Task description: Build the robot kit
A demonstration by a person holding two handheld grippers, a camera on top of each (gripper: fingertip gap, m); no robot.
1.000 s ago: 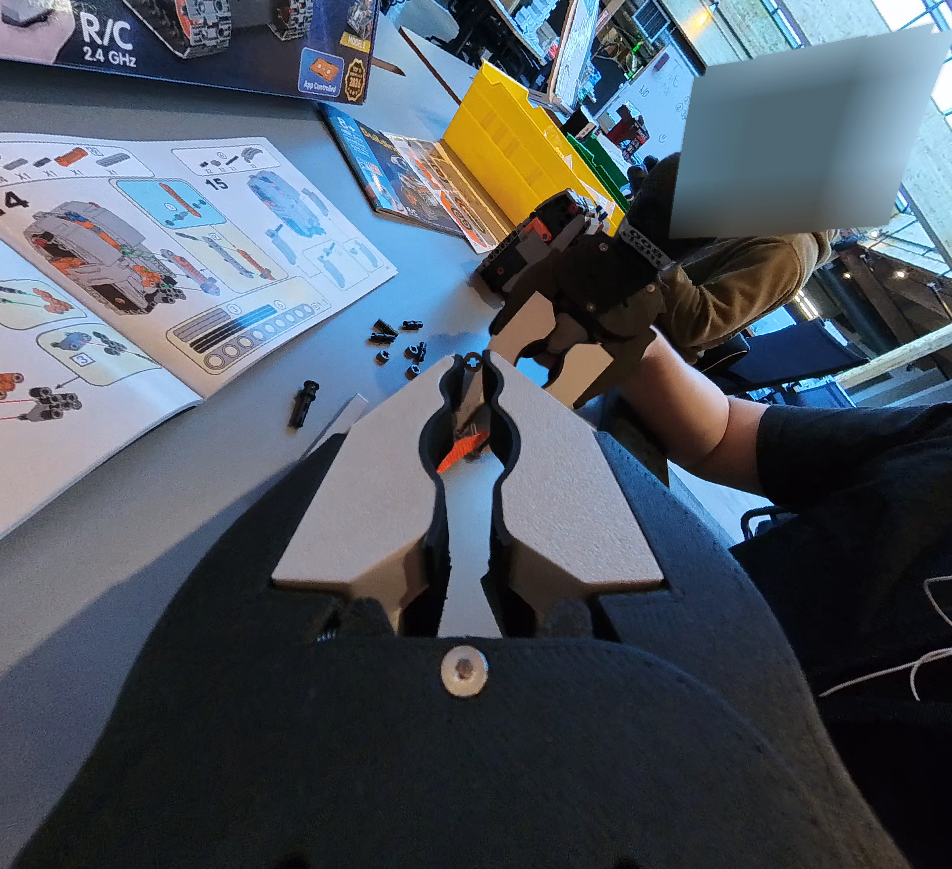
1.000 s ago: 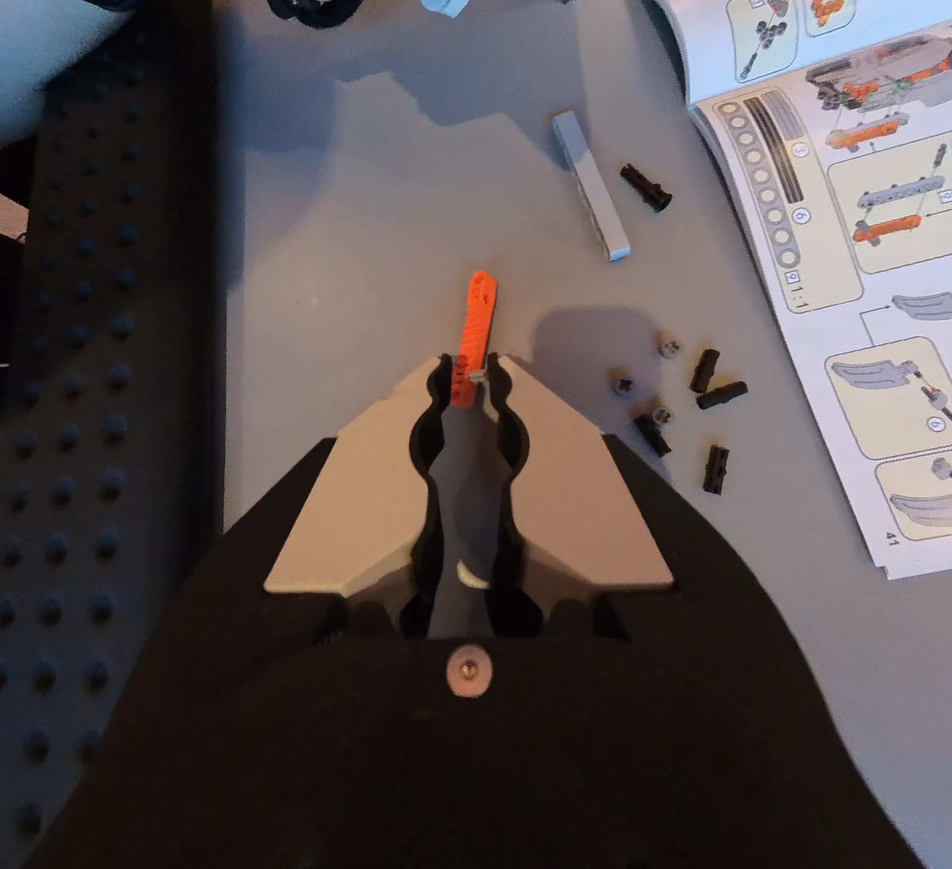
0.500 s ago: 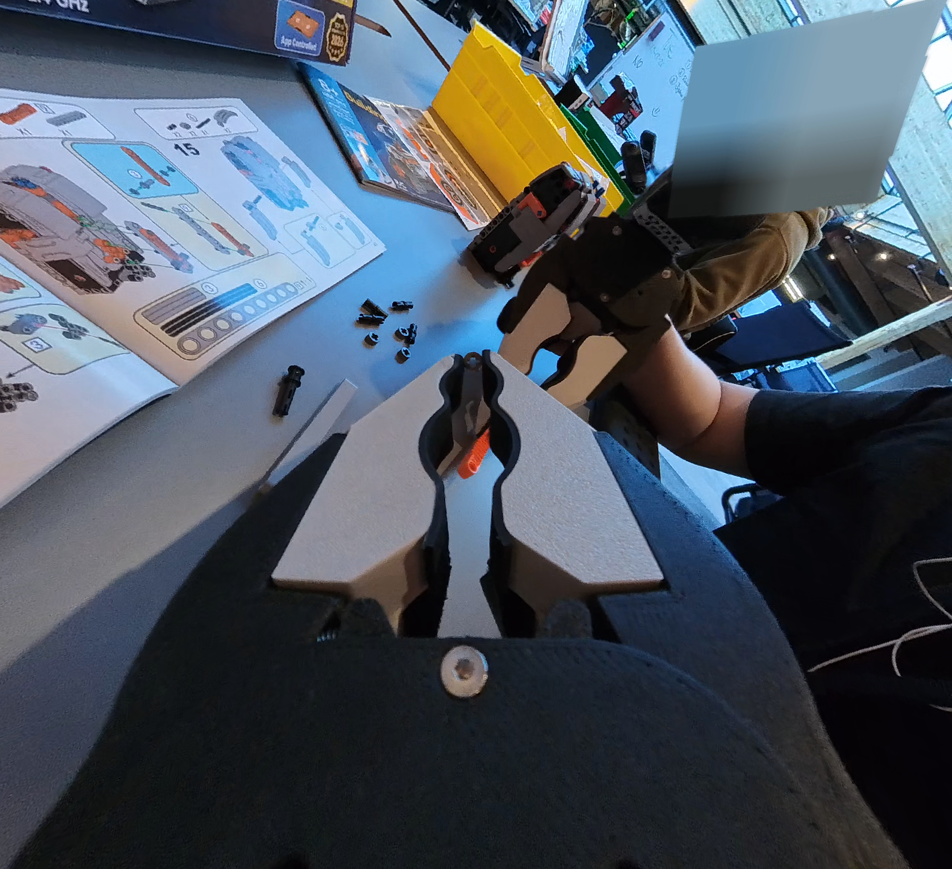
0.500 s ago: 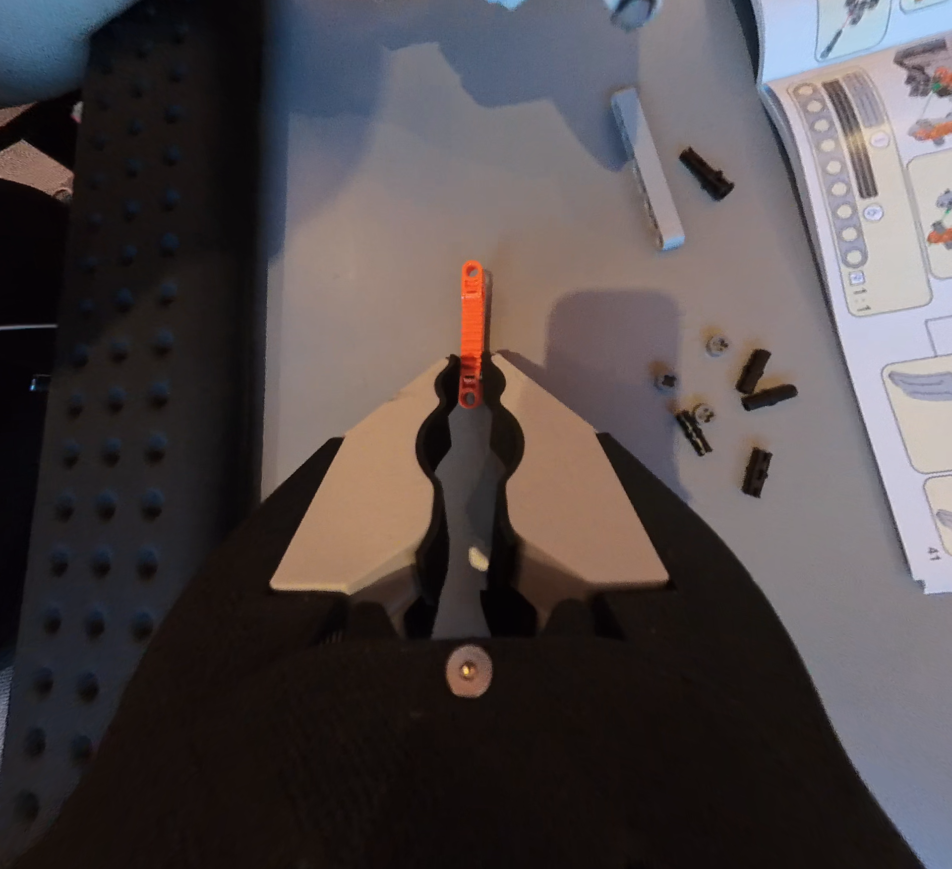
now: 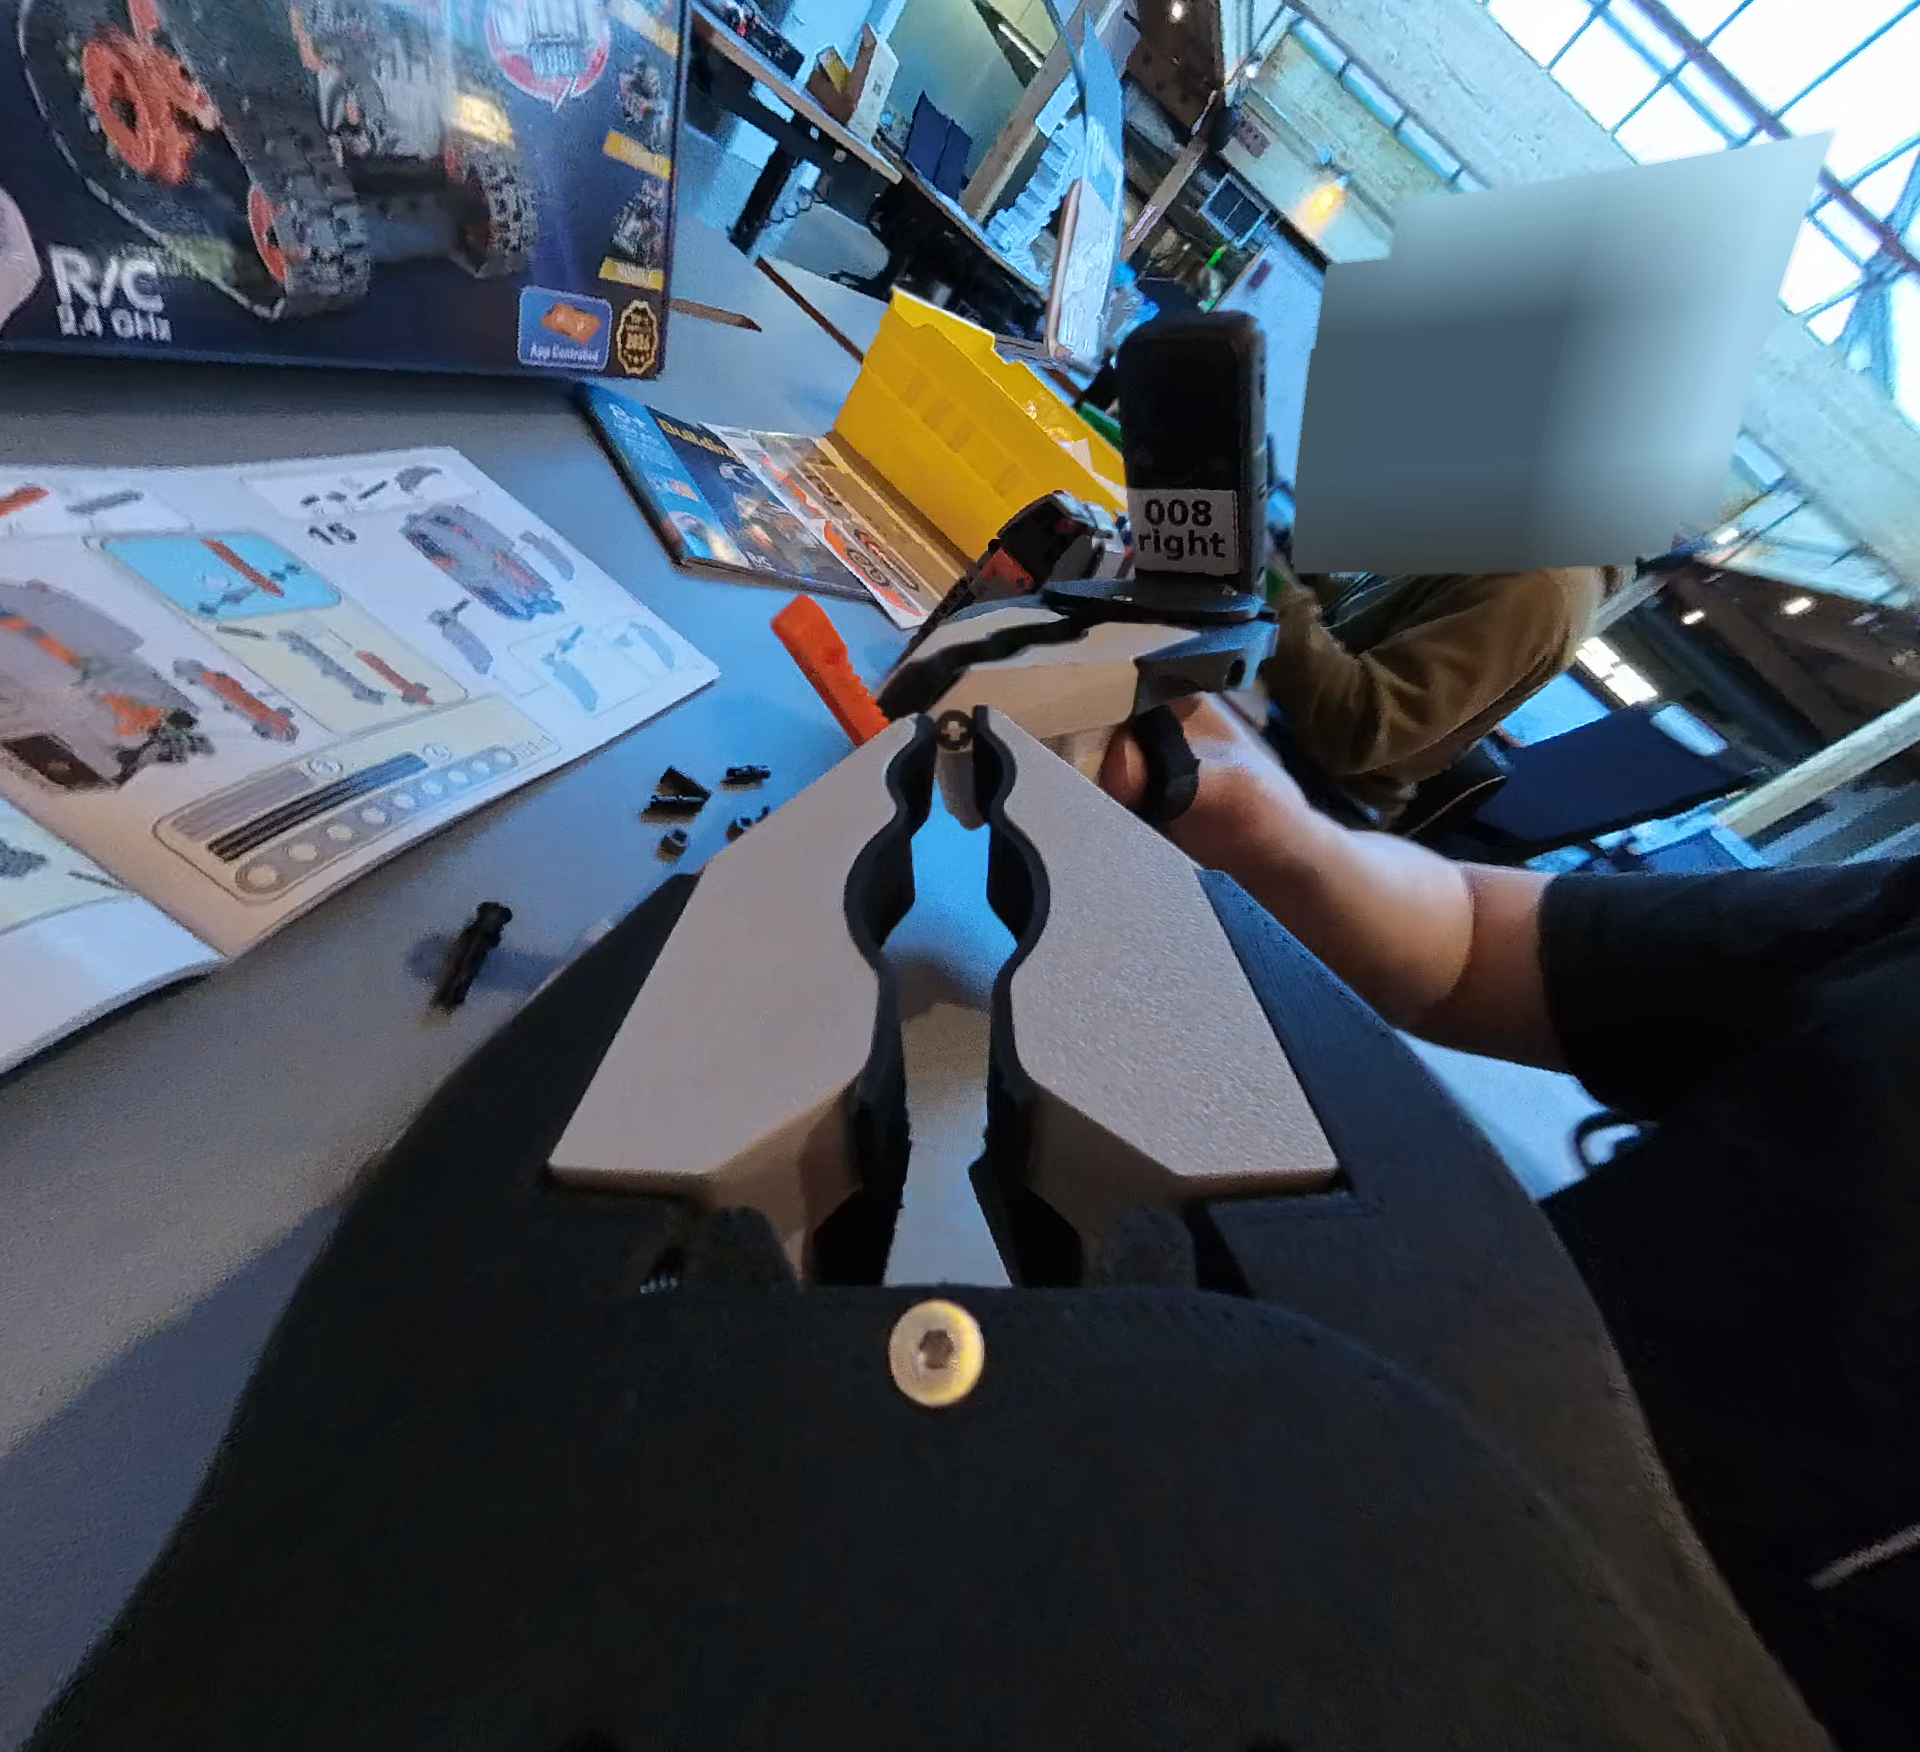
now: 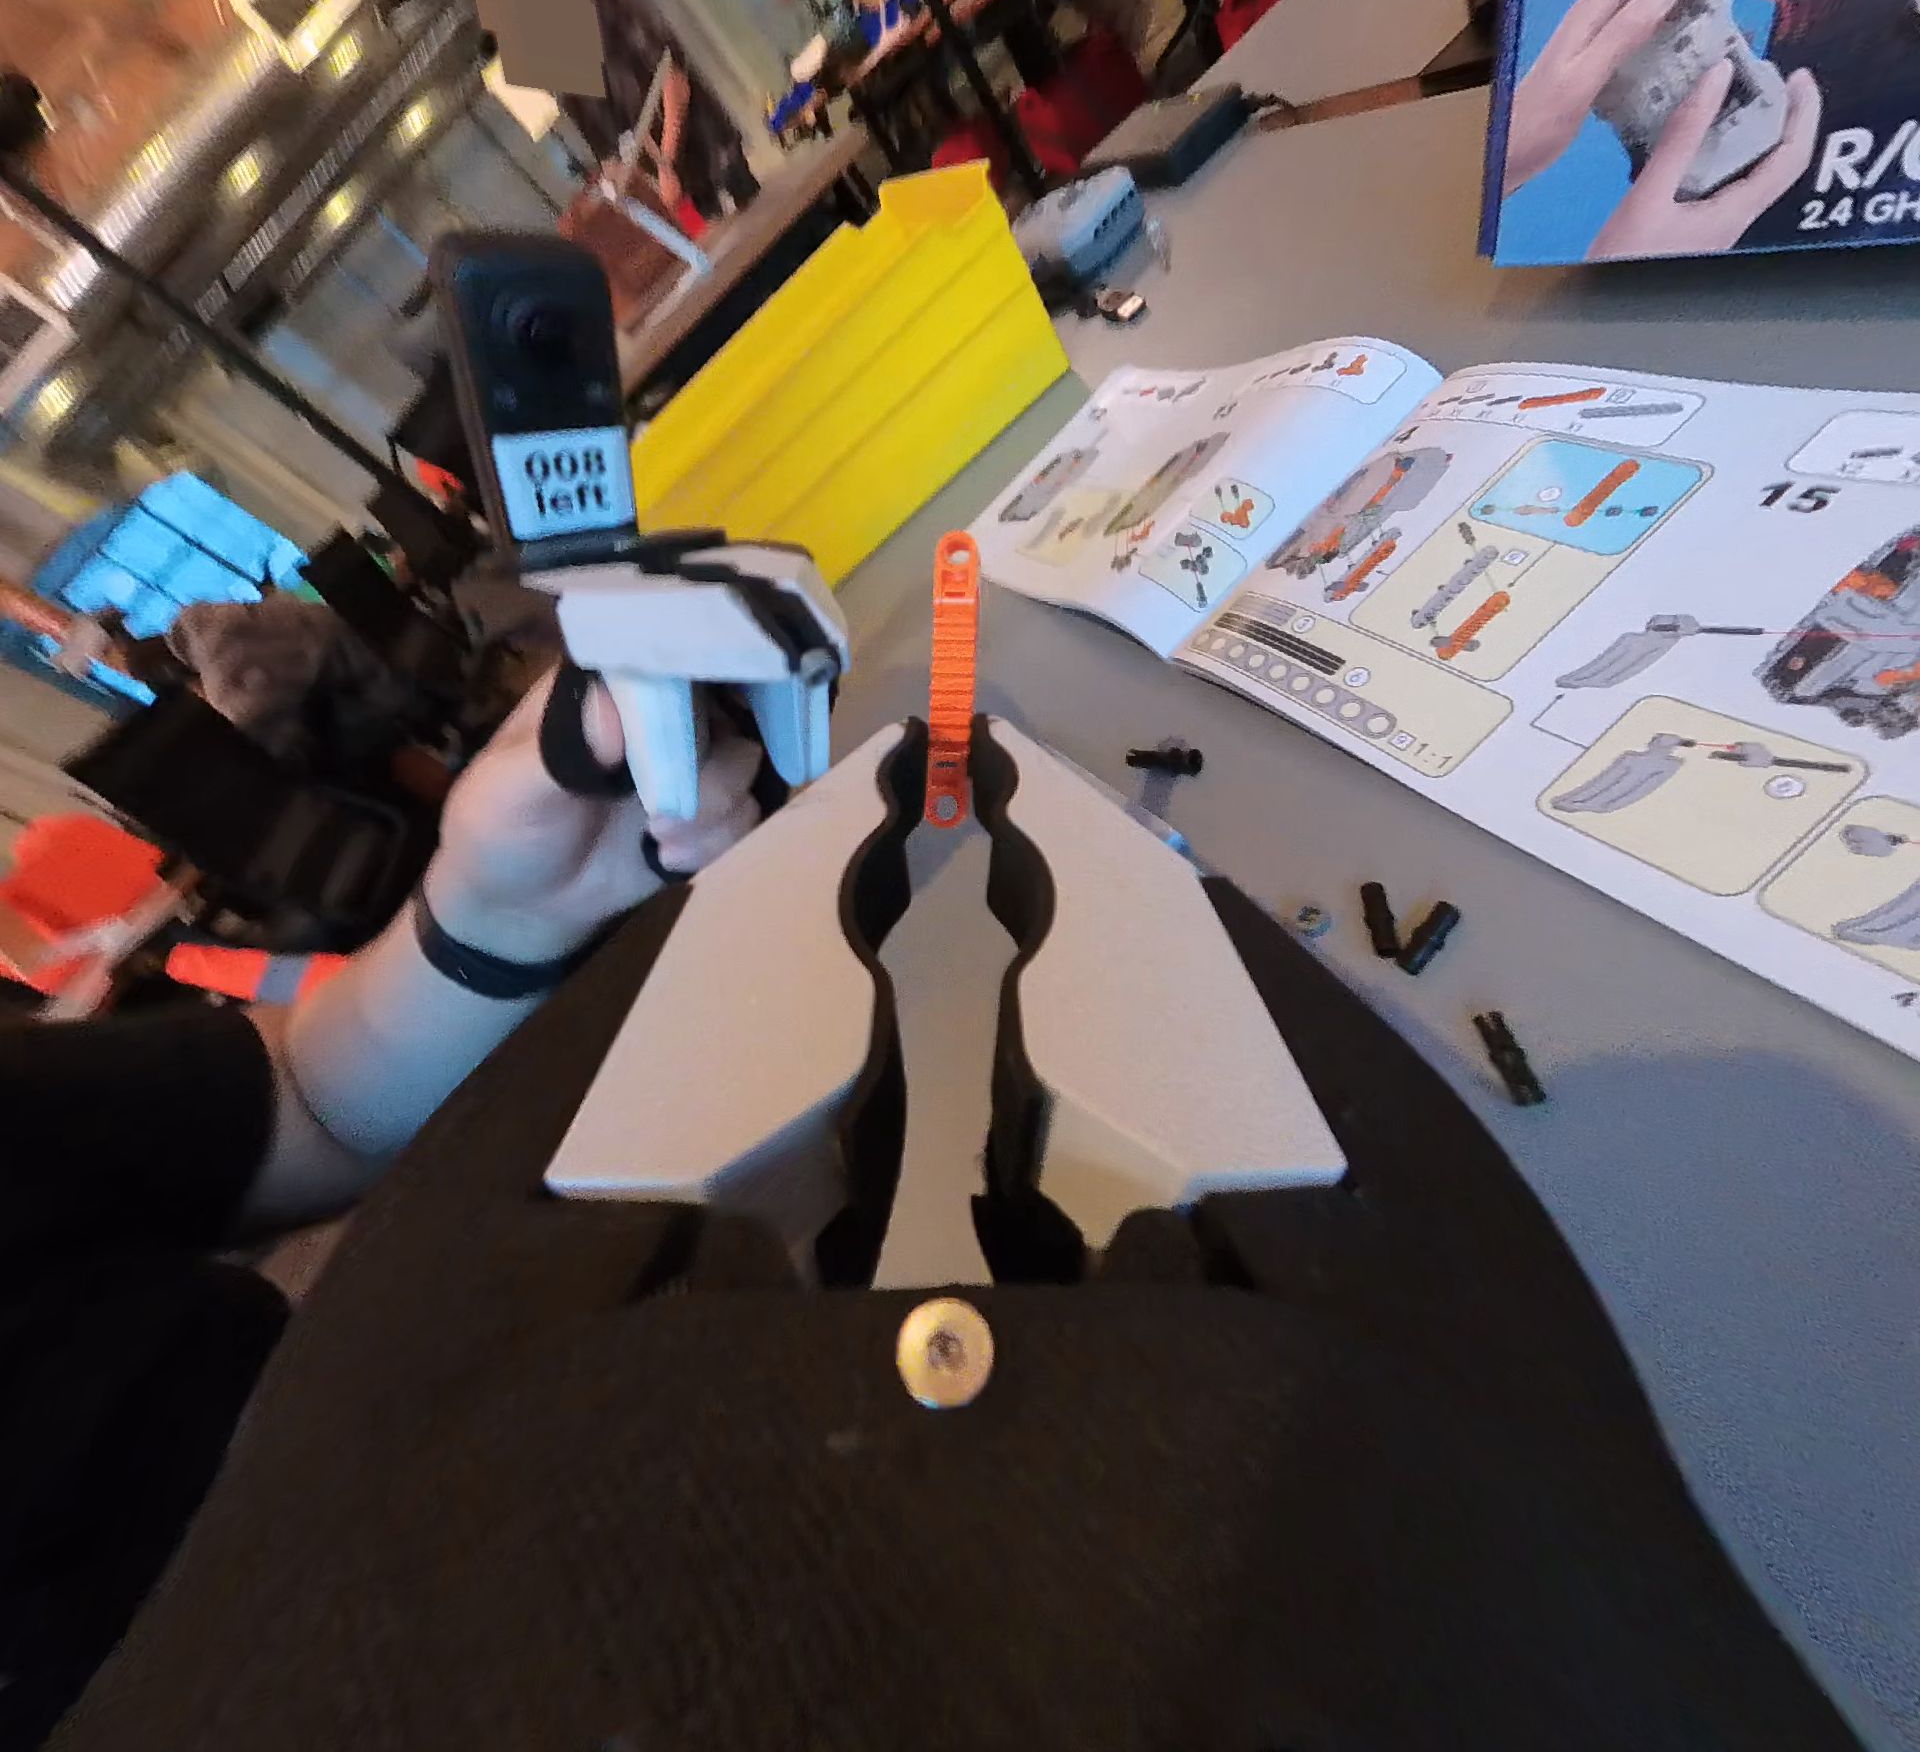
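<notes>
My left gripper (image 5: 954, 728) is shut on a small grey pin (image 5: 956, 767) with a cross-shaped end, held above the grey table (image 5: 208, 1183). My right gripper (image 6: 948, 734) is shut on a thin orange beam (image 6: 952, 653) that sticks up past its fingertips. The two grippers are close together, tips nearly meeting. In the left wrist view the right gripper (image 5: 1049, 663) shows just beyond my fingertips with the orange beam (image 5: 826, 663) pointing left. In the right wrist view the left gripper (image 6: 727, 632) is to the left of the beam, held by a hand.
An open instruction booklet (image 6: 1558, 559) lies on the table. Several small black pins (image 6: 1403, 923) lie beside it, and one more (image 5: 468, 954) lies apart. A yellow bin (image 6: 862, 393), a toy box (image 5: 312, 92) and a second booklet (image 5: 748, 497) stand farther back. The tips of both grippers are at nearly the same place.
Both grippers have lifted and tilted from looking down at the table to nearly level. The right gripper has swung the orange beam toward the left gripper's pin.
</notes>
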